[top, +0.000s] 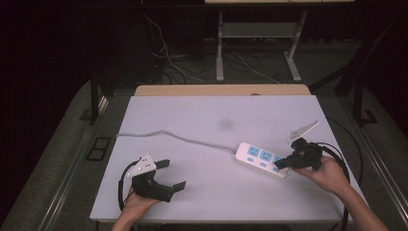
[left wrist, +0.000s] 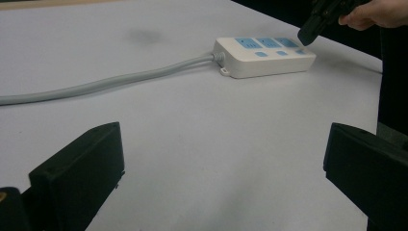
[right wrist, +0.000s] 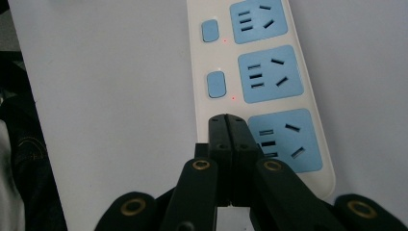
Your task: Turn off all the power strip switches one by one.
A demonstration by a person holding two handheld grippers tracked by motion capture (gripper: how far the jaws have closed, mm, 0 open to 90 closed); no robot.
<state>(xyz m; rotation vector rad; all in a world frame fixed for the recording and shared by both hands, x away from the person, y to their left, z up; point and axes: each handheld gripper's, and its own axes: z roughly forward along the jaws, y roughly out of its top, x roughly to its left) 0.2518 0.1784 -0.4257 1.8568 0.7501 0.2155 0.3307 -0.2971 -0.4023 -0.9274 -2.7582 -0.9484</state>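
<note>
A white power strip [top: 262, 160] [left wrist: 262, 57] [right wrist: 260, 72] with three blue sockets and blue switch buttons lies at the table's right, its grey cord [top: 183, 138] [left wrist: 106, 84] running off to the left. My right gripper [top: 281, 165] [left wrist: 305, 37] [right wrist: 227, 120] is shut, its joined tips down on the strip beside the nearest socket, covering the spot where that socket's button sits. Small red lights glow beside the two other buttons. Near the front left edge my left gripper [top: 172, 174] [left wrist: 223, 154] is open, with nothing between its jaws, pointing toward the strip.
The white tabletop [top: 216, 115] rests on a wooden desk whose edge [top: 221, 90] shows behind it. Beyond the table are metal desk legs [top: 220, 53] and loose floor cables [top: 168, 57]. A black cable [top: 344, 163] loops by the right hand.
</note>
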